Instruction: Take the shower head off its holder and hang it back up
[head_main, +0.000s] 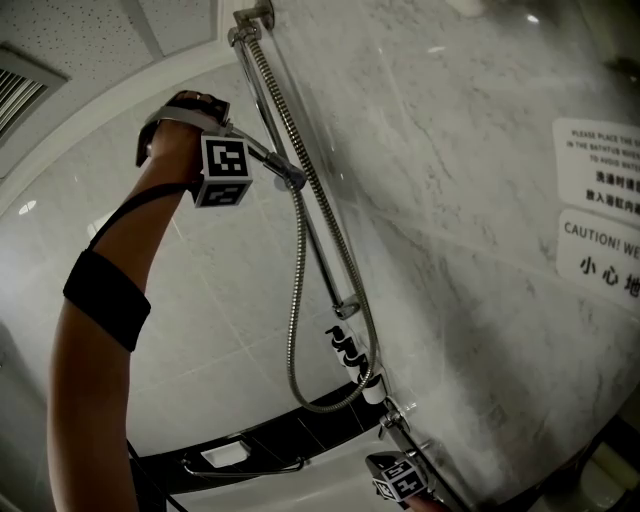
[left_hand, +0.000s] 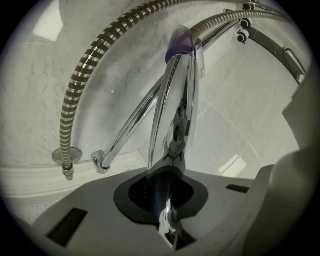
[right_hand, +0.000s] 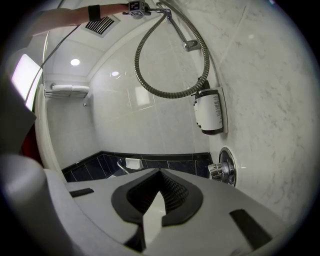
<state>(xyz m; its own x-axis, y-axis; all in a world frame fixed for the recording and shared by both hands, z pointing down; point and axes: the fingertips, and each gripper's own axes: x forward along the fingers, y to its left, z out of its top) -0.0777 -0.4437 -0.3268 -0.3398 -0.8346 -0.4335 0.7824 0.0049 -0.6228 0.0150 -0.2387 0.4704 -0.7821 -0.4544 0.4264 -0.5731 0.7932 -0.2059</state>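
Observation:
My left gripper (head_main: 255, 152) is raised high on the outstretched arm and is shut on the chrome shower head handle (head_main: 280, 168), beside the upright slide rail (head_main: 322, 245). In the left gripper view the shiny handle (left_hand: 172, 115) runs up from between the jaws (left_hand: 170, 200) to a purple-tinted end (left_hand: 180, 44) where the metal hose (left_hand: 82, 75) joins. The hose (head_main: 295, 330) hangs in a long loop down the wall. I cannot make out the holder. My right gripper (head_main: 400, 480) stays low at the bottom edge, shut and empty (right_hand: 156, 194).
A marble wall with two notice signs (head_main: 598, 160) is on the right. A wall-mounted soap dispenser (right_hand: 207, 112) and a chrome valve knob (right_hand: 222, 170) sit below the hose loop. A dark tiled band with a soap dish (head_main: 225, 455) runs along the bottom.

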